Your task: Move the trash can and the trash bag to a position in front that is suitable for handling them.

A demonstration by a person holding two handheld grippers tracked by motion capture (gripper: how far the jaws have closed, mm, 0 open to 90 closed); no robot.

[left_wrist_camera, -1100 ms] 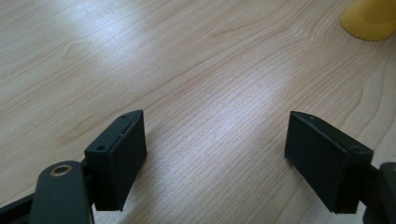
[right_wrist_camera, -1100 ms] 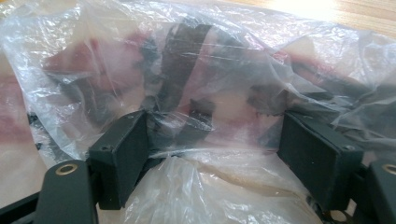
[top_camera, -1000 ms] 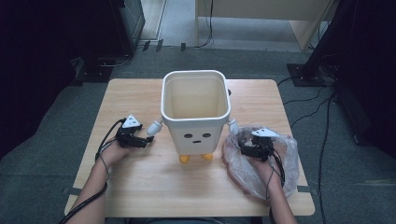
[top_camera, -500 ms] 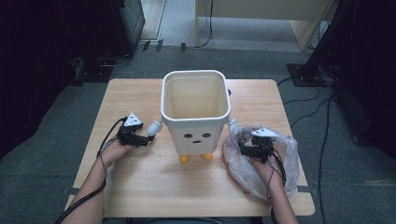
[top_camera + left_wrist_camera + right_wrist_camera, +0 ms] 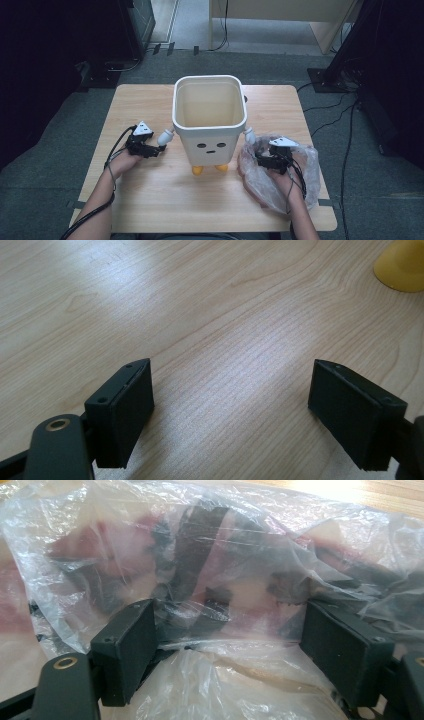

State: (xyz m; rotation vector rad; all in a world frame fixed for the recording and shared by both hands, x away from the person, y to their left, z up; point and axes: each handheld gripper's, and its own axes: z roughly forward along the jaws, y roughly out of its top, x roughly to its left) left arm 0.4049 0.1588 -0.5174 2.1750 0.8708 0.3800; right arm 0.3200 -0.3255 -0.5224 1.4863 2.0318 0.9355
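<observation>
From the high view I see a white bin [image 5: 210, 120] with a small drawn face standing upright near the middle of the wooden counter [image 5: 150, 200], on two yellow feet [image 5: 198, 170]. My left tongs [image 5: 159, 149] sit on the counter just left of the bin, their tip close to the little white arm that sticks out of the bin's side. My right tongs [image 5: 257, 158] rest on a crumpled clear plastic bag [image 5: 305, 165], which lies on the counter to the right of the bin and close to its other white arm. The person's right hand [image 5: 282, 181] lies on the bag too.

In the left gripper view my left tongs [image 5: 230, 400] are spread wide with only bare counter [image 5: 200, 305] between the two black pads. One yellow foot [image 5: 402, 265] of the bin shows at the upper right corner, well apart from the pads.

In the right gripper view my right tongs [image 5: 227, 645] are also spread wide, and the plastic bag [image 5: 210, 540] bulges up between and beyond them. Whether either pad actually touches the film I cannot tell. Dark and reddish shapes show blurred through the plastic; I cannot make out what they are.
</observation>
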